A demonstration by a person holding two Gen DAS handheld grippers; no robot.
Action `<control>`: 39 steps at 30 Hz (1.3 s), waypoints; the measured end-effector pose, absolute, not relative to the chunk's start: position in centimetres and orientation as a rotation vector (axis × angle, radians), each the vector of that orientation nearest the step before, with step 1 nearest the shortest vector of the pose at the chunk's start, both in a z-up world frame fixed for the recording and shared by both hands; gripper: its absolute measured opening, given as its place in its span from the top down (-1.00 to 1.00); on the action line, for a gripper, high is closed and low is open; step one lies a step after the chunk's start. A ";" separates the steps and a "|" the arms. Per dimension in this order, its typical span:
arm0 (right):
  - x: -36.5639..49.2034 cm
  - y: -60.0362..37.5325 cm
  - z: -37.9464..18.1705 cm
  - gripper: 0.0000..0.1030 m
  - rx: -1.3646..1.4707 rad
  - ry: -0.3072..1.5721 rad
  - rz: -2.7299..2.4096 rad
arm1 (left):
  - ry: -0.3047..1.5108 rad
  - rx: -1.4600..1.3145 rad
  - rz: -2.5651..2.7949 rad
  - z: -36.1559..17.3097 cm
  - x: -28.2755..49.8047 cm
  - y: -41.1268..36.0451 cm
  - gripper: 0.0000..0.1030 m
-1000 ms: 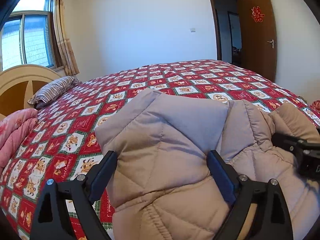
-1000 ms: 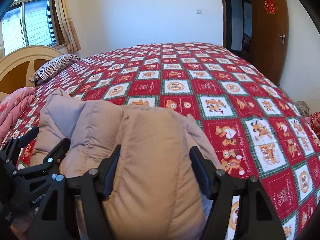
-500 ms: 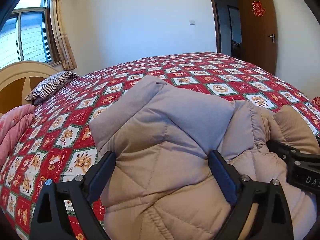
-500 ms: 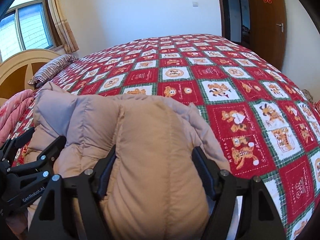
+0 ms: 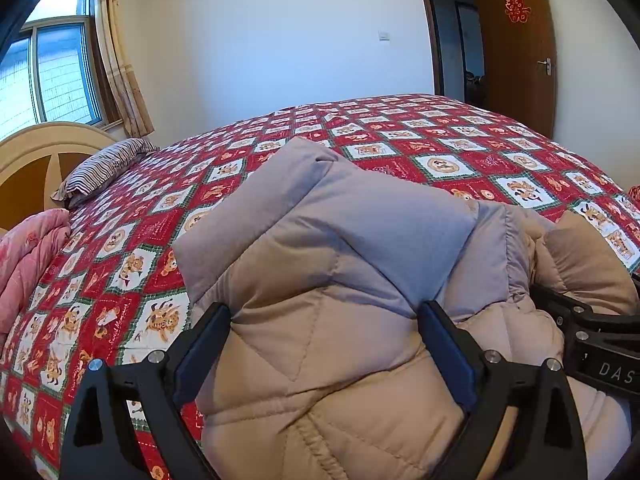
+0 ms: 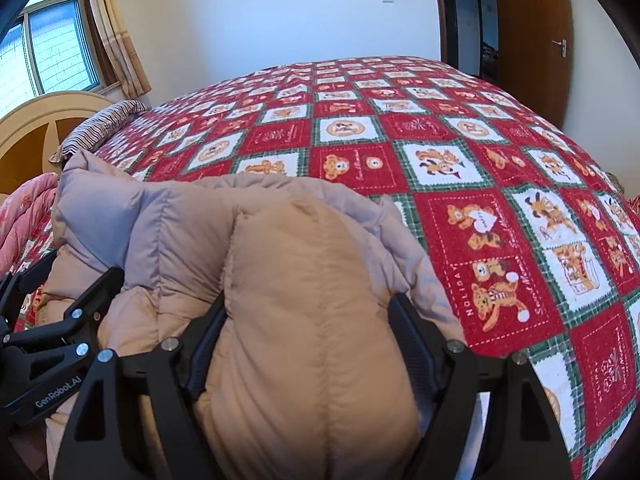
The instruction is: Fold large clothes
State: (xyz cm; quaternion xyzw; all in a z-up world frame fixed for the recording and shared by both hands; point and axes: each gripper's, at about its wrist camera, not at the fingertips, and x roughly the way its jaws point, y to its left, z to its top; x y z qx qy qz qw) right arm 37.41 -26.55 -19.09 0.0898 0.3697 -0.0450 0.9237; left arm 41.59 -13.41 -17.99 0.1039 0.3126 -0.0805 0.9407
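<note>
A bulky beige and grey padded coat (image 5: pixel 340 280) lies bunched on the near part of the bed; it also fills the right wrist view (image 6: pixel 304 280). My left gripper (image 5: pixel 324 320) has its fingers spread wide around a thick fold of the coat, which fills the gap between them. My right gripper (image 6: pixel 308 316) likewise has its fingers around a thick beige bundle of the coat. The right gripper shows at the right edge of the left wrist view (image 5: pixel 592 340), and the left gripper at the left edge of the right wrist view (image 6: pixel 52 332).
The bed carries a red patchwork quilt (image 5: pixel 400 152) with bear pictures. A striped pillow (image 5: pixel 104 168) and a wooden headboard (image 5: pixel 32 160) are at the left, with a pink blanket (image 5: pixel 28 256) nearer. A window (image 5: pixel 52 76) is at left, a brown door (image 5: pixel 516 40) at right.
Both grippers have moved forward and slightly down over the bed with the coat between their fingers. The coat bundle keeps its shape.
</note>
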 end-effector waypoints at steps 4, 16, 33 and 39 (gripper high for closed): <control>37.7 -26.5 -19.4 -0.56 0.178 0.765 -0.097 | 0.640 0.220 -0.159 -18.1 41.6 -13.5 -0.86; 37.6 -26.9 -19.8 -0.61 0.194 0.755 -0.079 | 0.665 0.120 -0.156 -15.5 37.1 -10.4 -0.86; 29.6 -32.2 -19.0 -0.85 0.326 0.672 -0.079 | 0.803 -0.093 -0.248 -19.8 36.6 -7.4 -0.98; 30.7 -32.8 -21.2 -0.84 0.421 0.742 0.012 | 0.810 -0.107 -0.256 -19.9 36.6 -7.4 -0.98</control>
